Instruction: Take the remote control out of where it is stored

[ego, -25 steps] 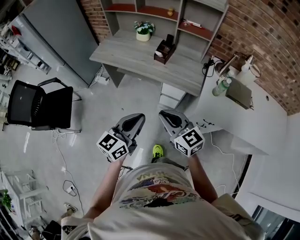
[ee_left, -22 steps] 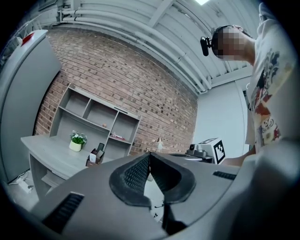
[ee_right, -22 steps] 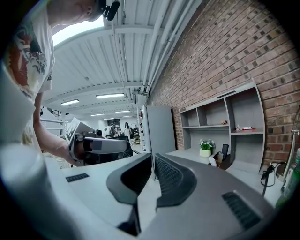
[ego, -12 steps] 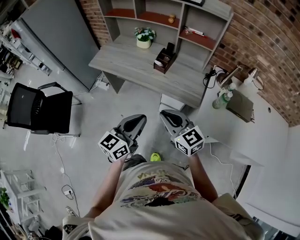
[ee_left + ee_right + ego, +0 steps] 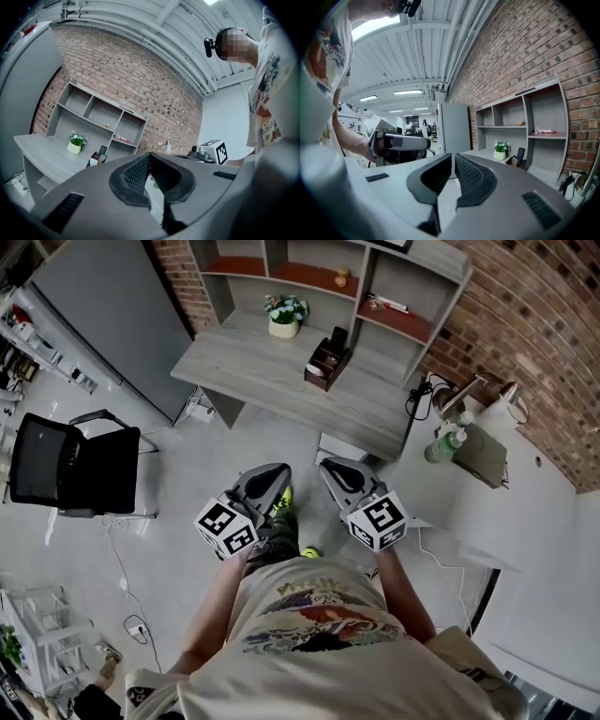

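On a grey wooden bench (image 5: 253,362) by a red brick wall (image 5: 525,315), the black remote control (image 5: 337,336) stands in a dark brown holder (image 5: 319,360). The left tool (image 5: 279,472) and right tool (image 5: 326,467), closed and empty, have drawn nearer.

The grey desk (image 5: 248,367) carries 1 potted plant (image 5: 284,317) and 1 brown holder (image 5: 321,364).

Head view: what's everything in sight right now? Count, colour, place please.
Desk: 1, grey, top centre.
Plant: 1, green in white pot, on desk.
Box: 1, brown, on desk, black remote standing in it.
Chair: 1, black, left.
Cabinet: 1, grey, upper left.
Bottle: 1, green, on white table at right.
Left gripper: 1, grey, shut, empty.
Right gripper: 1, grey, shut, empty.
Shoes: 2, yellow-green, between grippers.
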`<state>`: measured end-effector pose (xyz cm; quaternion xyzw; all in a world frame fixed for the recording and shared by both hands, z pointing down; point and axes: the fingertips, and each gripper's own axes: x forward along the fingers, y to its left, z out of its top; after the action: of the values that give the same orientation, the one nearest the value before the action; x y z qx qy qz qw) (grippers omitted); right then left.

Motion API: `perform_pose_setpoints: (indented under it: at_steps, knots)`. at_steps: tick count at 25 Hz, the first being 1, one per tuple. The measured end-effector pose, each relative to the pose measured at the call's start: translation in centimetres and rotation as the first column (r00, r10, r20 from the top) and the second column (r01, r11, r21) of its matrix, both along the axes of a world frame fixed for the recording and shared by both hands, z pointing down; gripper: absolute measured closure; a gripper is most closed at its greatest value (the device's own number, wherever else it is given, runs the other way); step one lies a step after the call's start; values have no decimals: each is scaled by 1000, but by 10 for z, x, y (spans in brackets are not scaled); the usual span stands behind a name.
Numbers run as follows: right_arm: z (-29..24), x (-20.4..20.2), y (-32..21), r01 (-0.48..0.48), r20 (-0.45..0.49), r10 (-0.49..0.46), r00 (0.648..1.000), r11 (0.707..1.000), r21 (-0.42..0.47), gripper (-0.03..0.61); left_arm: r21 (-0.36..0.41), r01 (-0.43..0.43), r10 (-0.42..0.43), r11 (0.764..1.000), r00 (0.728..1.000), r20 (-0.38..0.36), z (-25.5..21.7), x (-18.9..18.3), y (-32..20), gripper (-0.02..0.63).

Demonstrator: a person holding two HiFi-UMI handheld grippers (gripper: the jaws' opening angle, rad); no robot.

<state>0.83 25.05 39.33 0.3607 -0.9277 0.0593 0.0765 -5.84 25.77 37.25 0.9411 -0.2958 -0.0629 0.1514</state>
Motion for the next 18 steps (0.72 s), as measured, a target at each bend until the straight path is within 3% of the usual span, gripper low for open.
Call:
perform_pose_setpoints:
  at_steps: [18]
  knots:
    - [5, -15, -127, -102, -85, 100, 991, 995, -20, 568, -16, -124, 124, 992, 992, -2, 6, -6, -144, 607]
